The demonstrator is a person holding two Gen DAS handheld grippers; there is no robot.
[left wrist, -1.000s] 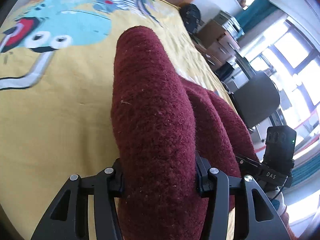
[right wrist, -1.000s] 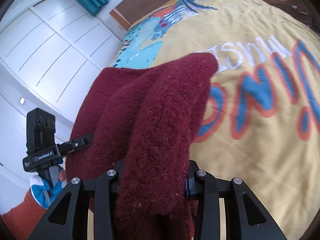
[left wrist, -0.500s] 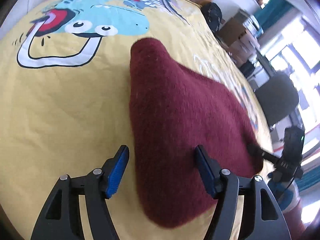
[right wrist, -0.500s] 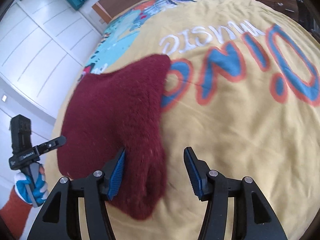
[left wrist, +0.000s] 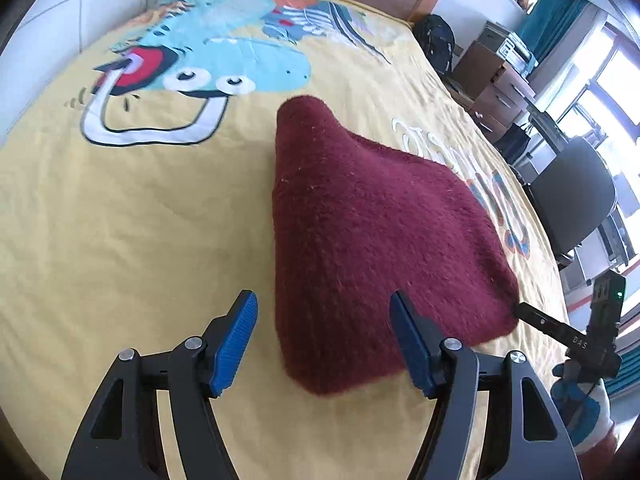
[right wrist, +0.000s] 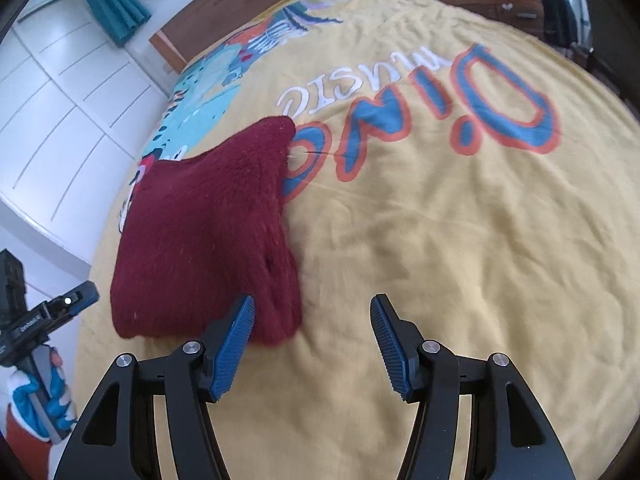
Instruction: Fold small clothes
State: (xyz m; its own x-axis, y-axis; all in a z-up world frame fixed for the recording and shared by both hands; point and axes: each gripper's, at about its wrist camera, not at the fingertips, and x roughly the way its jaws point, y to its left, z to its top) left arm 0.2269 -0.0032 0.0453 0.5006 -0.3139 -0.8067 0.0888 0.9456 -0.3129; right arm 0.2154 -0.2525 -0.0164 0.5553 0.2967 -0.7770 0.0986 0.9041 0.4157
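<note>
So the dark red knit garment (left wrist: 372,236) is lying folded on the yellow bedspread (left wrist: 120,220), filling the middle of the left wrist view and tapering to a rounded tip toward the top center. It's fuzzy, thick wool-looking stuff, doubled over on itself, and in the right wrist view (right wrist: 208,232) it sits center-left with a lumpy bunched corner at its lower right edge; I can't really tell what kind of garment it is from here. The left gripper (left wrist: 324,340) is let go, blue pads spread wide at the bottom of the frame, with the near corner of the garment lying between them but not pinched. The right gripper (right wrist: 312,340) is spread apart too, its left blue pad (right wrist: 234,346) just over the garment's near edge and the other one over bare bedspread. The bedspread has a cartoon dinosaur print (left wrist: 224,64) in the upper left of the left view and big "Dino music" lettering (right wrist: 440,92) in the upper right of the right view. An office chair (left wrist: 572,196) stands at the right edge of the left view, white cupboard doors (right wrist: 60,92) at upper left of the right one.
</note>
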